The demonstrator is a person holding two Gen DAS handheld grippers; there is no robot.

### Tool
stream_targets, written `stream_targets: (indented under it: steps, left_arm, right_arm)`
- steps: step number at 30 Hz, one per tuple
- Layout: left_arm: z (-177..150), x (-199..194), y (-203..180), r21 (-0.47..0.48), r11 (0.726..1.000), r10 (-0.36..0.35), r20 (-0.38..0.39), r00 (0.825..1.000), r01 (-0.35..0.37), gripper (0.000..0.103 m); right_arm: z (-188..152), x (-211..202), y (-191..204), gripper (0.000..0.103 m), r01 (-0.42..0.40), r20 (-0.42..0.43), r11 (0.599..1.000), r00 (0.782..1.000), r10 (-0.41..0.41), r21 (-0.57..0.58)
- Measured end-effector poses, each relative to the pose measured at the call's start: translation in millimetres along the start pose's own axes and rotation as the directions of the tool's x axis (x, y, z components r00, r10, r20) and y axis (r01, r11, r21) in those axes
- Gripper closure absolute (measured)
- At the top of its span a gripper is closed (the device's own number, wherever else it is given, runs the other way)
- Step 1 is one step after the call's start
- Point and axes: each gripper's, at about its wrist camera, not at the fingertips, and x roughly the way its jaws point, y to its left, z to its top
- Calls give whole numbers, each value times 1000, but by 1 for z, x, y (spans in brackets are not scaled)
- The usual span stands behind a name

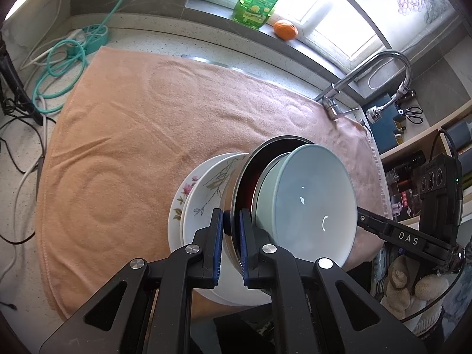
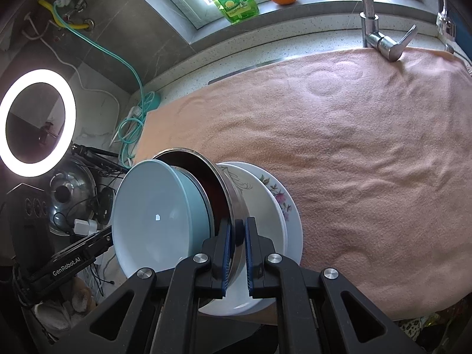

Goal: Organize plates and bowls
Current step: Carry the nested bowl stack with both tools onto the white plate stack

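Observation:
A nested stack is held between both grippers above the peach towel (image 1: 132,124). A pale blue bowl (image 1: 309,197) sits inside a steel bowl (image 1: 236,183) with a dark inside, over two floral white plates (image 1: 200,194). My left gripper (image 1: 231,224) is shut on the steel bowl's rim. In the right wrist view, my right gripper (image 2: 237,233) is shut on the opposite rim of the steel bowl (image 2: 227,183), with the blue bowl (image 2: 159,215) to its left and the floral plates (image 2: 280,203) to its right. The stack looks tilted in both views.
The towel (image 2: 354,147) covers the counter. A faucet (image 2: 380,38) stands at the back. A green bottle (image 1: 259,0) and an orange (image 1: 284,29) sit on the windowsill. A power strip with cables (image 1: 88,35) lies at the left. A ring light (image 2: 35,121) glows at the left.

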Motion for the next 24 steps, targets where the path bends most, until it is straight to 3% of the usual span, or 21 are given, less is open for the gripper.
stream_targets:
  steps: [24]
  left_arm:
    - [0, 14, 6, -6, 1000, 7, -29, 1000, -8, 96]
  right_arm:
    - [-3, 14, -8, 95, 12, -30, 1000, 1000, -11, 24]
